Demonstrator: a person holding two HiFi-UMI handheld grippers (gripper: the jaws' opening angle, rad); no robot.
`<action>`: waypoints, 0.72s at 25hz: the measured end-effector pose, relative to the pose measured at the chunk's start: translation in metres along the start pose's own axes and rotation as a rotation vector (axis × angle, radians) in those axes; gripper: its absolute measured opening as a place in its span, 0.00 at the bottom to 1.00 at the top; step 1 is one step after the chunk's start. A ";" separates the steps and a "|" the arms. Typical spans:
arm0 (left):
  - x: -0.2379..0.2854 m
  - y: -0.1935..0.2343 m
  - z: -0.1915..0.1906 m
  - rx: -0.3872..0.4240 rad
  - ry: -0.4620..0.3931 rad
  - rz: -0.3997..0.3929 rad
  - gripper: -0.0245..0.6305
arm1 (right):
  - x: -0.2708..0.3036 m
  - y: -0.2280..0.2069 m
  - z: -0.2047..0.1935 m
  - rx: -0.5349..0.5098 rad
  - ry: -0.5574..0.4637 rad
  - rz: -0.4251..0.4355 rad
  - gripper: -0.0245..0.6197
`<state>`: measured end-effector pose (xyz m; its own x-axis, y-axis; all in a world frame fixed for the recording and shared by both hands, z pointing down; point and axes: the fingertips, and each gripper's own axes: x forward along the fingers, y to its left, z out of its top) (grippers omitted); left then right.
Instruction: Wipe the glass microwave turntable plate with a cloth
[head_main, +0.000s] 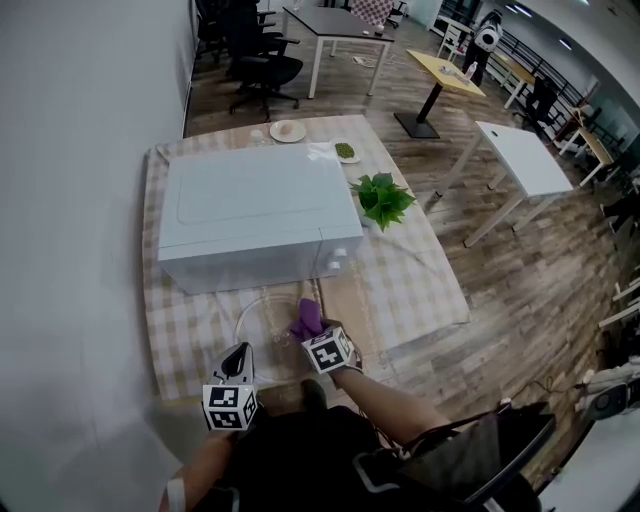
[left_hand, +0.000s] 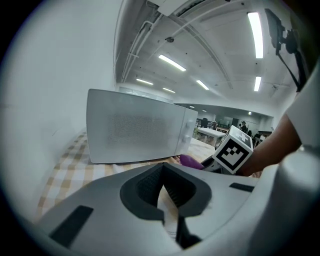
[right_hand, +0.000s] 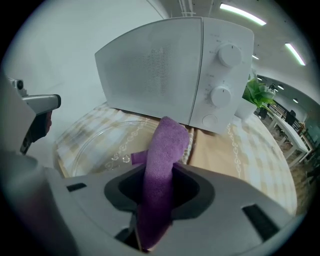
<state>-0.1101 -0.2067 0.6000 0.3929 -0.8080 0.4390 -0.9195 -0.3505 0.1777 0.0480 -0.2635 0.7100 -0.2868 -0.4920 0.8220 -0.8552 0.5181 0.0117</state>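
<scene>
Far left, the left hand-held gripper (head_main: 238, 352) hangs by the near-left edge of the plate. Its own view shows the jaws clenched, tips meeting, and I can't make out anything pinched between them. Whether it touches the glass is hard to say.

Next over is the glass turntable plate (head_main: 262, 315). It lies flat on the checked tabletop (head_main: 185, 345), just in front of the white microwave (head_main: 250, 200). The microwave's door is closed, and its two knobs are on the right side.

At the plate's right rim is the right hand-held gripper (head_main: 312, 333), grasping a purple cloth (head_main: 306, 317). In that gripper's view the cloth runs up between the jaws, and its free end pokes out past them. The end sits over the plate's right edge, pointing toward the microwave. I can't tell if the cloth is actually pressing on the glass.

Further right, past the microwave's corner, a leafy green plant (head_main: 383, 198) sits on the same tabletop.
</scene>
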 end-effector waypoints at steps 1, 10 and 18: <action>-0.001 0.000 -0.001 0.002 0.001 0.000 0.04 | -0.003 0.002 0.001 -0.004 -0.003 0.000 0.25; -0.018 0.024 -0.007 -0.052 0.001 0.059 0.04 | -0.025 0.100 0.037 -0.065 -0.107 0.232 0.25; -0.038 0.045 -0.014 -0.052 0.006 0.123 0.04 | -0.016 0.180 0.025 -0.184 -0.075 0.389 0.25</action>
<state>-0.1664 -0.1851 0.6035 0.2774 -0.8406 0.4653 -0.9601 -0.2241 0.1674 -0.1125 -0.1800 0.6847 -0.6089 -0.2813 0.7417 -0.5882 0.7875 -0.1842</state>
